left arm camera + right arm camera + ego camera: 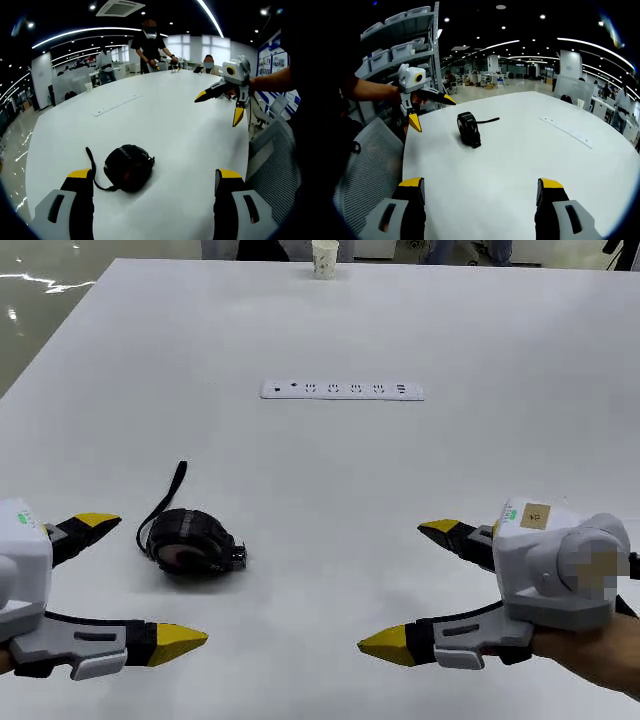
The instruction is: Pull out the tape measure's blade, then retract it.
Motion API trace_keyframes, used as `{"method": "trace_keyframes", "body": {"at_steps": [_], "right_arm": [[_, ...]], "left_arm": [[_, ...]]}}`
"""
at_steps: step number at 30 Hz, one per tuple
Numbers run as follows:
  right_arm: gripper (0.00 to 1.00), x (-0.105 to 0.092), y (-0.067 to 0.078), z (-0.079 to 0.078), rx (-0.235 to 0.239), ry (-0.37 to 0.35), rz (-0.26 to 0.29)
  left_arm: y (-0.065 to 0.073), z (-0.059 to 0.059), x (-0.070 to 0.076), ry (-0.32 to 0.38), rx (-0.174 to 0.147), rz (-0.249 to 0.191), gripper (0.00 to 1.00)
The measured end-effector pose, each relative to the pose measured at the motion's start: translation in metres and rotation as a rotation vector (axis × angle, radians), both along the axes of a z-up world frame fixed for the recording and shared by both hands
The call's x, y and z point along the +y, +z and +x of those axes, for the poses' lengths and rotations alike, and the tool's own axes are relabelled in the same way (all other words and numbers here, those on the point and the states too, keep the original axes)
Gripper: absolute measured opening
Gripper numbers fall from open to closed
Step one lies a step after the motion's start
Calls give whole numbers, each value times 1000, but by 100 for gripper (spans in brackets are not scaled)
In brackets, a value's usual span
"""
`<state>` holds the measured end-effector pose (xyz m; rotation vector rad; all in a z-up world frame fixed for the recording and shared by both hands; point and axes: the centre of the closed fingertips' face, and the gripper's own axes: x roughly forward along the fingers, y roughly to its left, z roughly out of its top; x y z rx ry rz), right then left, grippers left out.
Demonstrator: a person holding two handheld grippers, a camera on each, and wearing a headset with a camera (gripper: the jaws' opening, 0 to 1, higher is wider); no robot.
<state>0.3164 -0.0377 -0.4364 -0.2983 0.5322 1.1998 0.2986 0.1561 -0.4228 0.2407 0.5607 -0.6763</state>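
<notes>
Left gripper low at near left, jaws wide apart, gripping nothing. Right gripper near right, jaws spread too, empty. Black tape measure lies on white table just ahead of left gripper's yellow tips, untouched. Its wrist strap trails away. Farther out, white power strip. Paper cup at far edge.

Nothing readable here tbh. The tan sticker on the right gripper might carry print, but it's too blurry.
</notes>
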Motion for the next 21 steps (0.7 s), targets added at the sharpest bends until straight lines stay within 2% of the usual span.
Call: {"method": "trace_keyframes", "body": {"at_steps": [17,21], "right_arm": [[86,19,-12,15,2,86,-33],[84,25,-13,19,5,103,-37]], "left_arm": [[-12,14,7,-63,38,47,98],[-16,17,9,-89,44,73,97]]}}
